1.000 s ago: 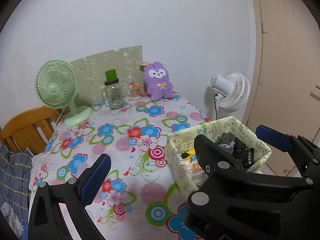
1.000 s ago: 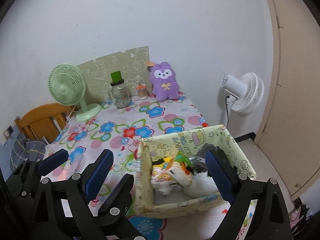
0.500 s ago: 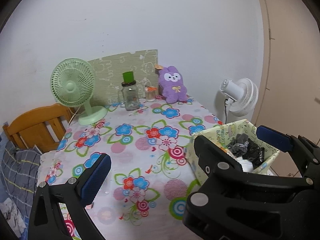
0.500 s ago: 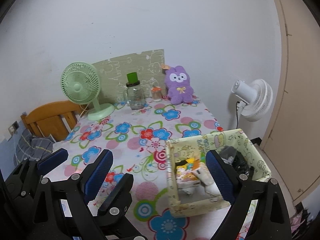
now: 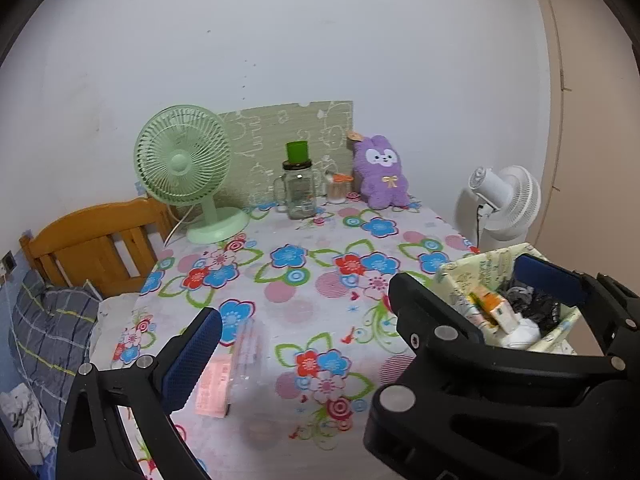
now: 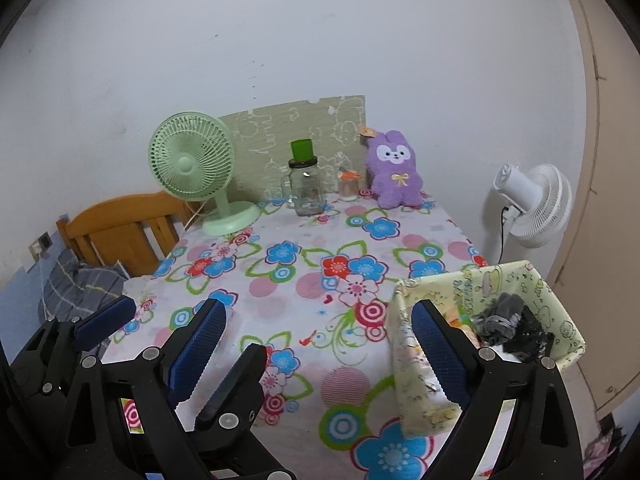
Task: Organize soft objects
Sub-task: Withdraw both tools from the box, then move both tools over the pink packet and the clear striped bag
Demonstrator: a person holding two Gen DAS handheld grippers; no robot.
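A pale yellow fabric bin (image 6: 496, 280) stands at the table's front right corner, holding grey and black soft items (image 6: 508, 328) and small packs (image 5: 494, 308); it also shows in the left wrist view (image 5: 472, 276). A purple plush rabbit (image 6: 396, 168) leans on the wall at the table's far end, also in the left wrist view (image 5: 382, 172). My right gripper (image 6: 320, 348) is open and empty above the table's front edge, left of the bin. My left gripper (image 5: 368, 320) is open and empty, with the right gripper's arm crossing in front of it.
On the flowered tablecloth (image 6: 304, 264) stand a green desk fan (image 6: 192, 160), a glass jar with a green lid (image 6: 306, 188) and a small jar (image 6: 348, 184). A pink packet (image 5: 214, 384) lies near the front left. A white fan (image 6: 536, 204) stands right, a wooden chair (image 6: 120, 228) left.
Both grippers have drawn back and up from the table, so the bin looks farther away and lower right. Both stay open and empty.
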